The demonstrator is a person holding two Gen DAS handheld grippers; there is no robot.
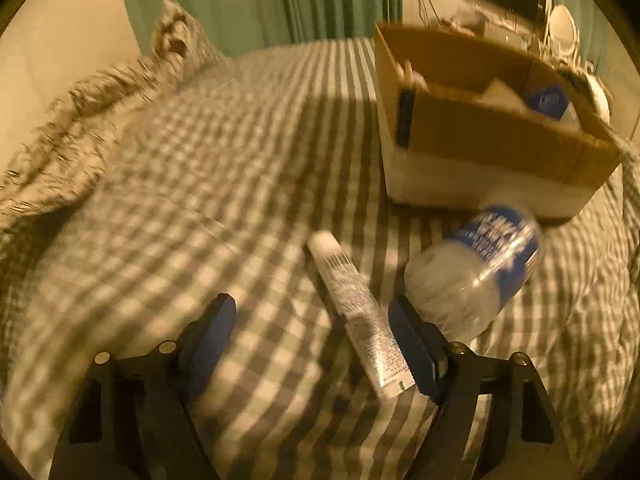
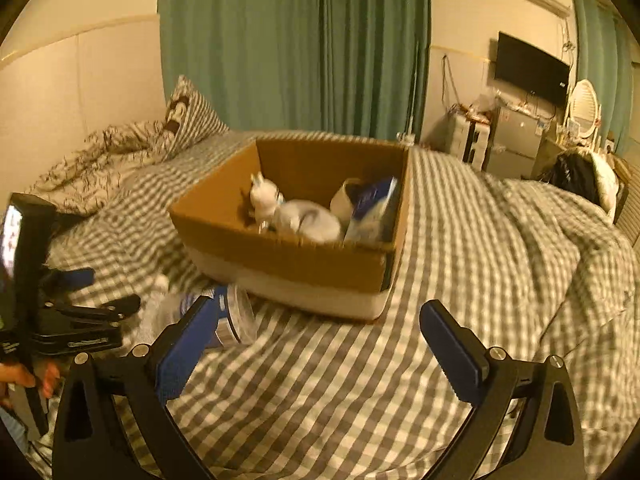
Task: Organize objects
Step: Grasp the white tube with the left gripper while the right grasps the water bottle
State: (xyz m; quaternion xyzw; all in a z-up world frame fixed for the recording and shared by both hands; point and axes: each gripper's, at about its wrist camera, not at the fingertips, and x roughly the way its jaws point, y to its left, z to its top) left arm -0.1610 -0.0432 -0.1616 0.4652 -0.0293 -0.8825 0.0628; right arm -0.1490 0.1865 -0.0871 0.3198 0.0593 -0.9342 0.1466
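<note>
A checked bed (image 2: 460,216) carries an open cardboard box (image 2: 280,258). A plastic bottle (image 1: 476,276) and a white tube (image 1: 356,312) lie near it. A pillow (image 2: 192,114) sits far left.

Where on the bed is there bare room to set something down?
Free: the checked cover between the right tongs and the box, and the stretch left of the box toward the pillow. Crowded: in front of the box, by tube and bottle.

You see a grey-and-white checked bedcover (image 2: 320,380), a brown cardboard box (image 2: 280,256) with a white lower band, a white tube (image 1: 356,312) with dark print, a clear bottle (image 1: 476,272) with blue label, green curtains (image 2: 296,40)
</note>
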